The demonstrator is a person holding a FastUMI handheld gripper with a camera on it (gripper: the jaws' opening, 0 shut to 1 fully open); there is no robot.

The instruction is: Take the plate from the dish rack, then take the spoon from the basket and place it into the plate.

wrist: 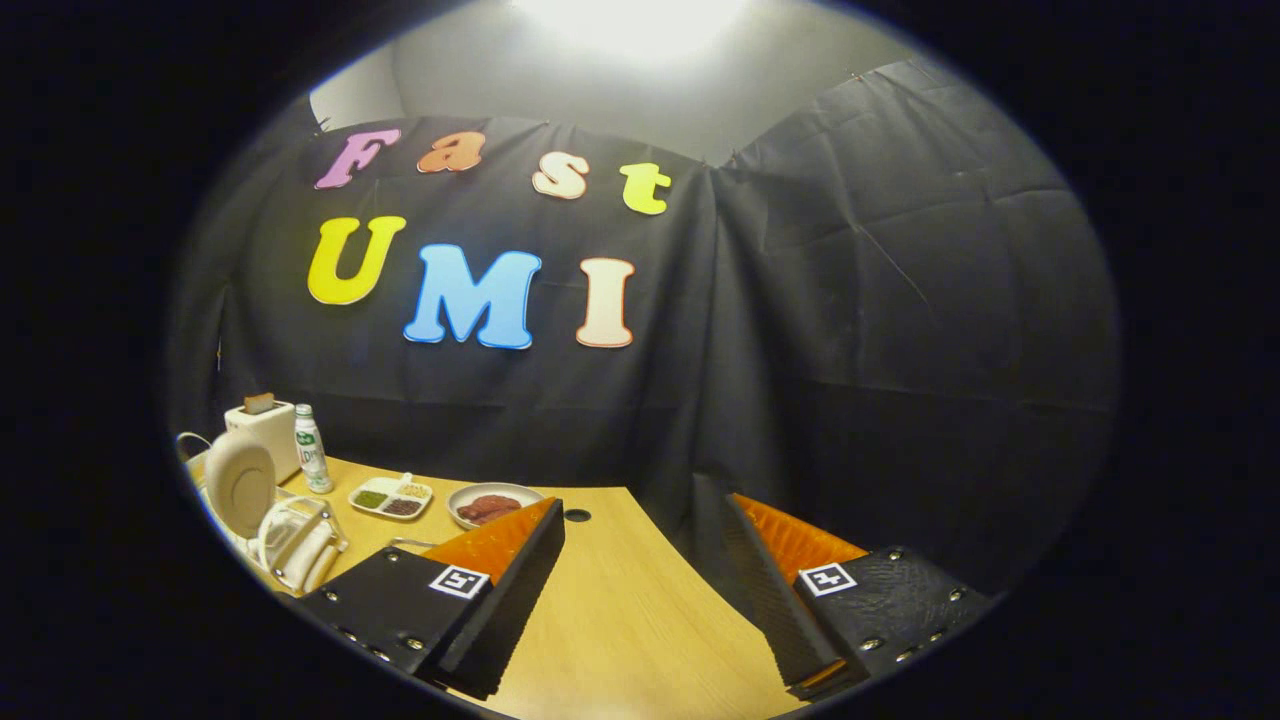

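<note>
The gripper (640, 560) hangs above the wooden table (620, 620) with its fingers spread wide and nothing between them, only bare tabletop showing in the gap. Everything the task needs lies off to the left of the fingers, not ahead of them. The dish rack (290, 545), a pale wire frame, stands at the table's left end, and the plate (240, 483) stands on edge in it, its round face turned toward the table's middle and its rim uppermost, so my judgement is that the gripper has to swing left and come down over that rim. Beyond the rack stand a toaster (262, 425) and, just beside it on the right, a small bottle (311, 450). To the right of the rack, further out on the table, sit a divided dish (391, 497) and then a bowl (492, 504) of dark food, the bowl just past the left finger's tip. Neither blocks a path to the rack. I cannot make out the basket or the spoon.
</note>
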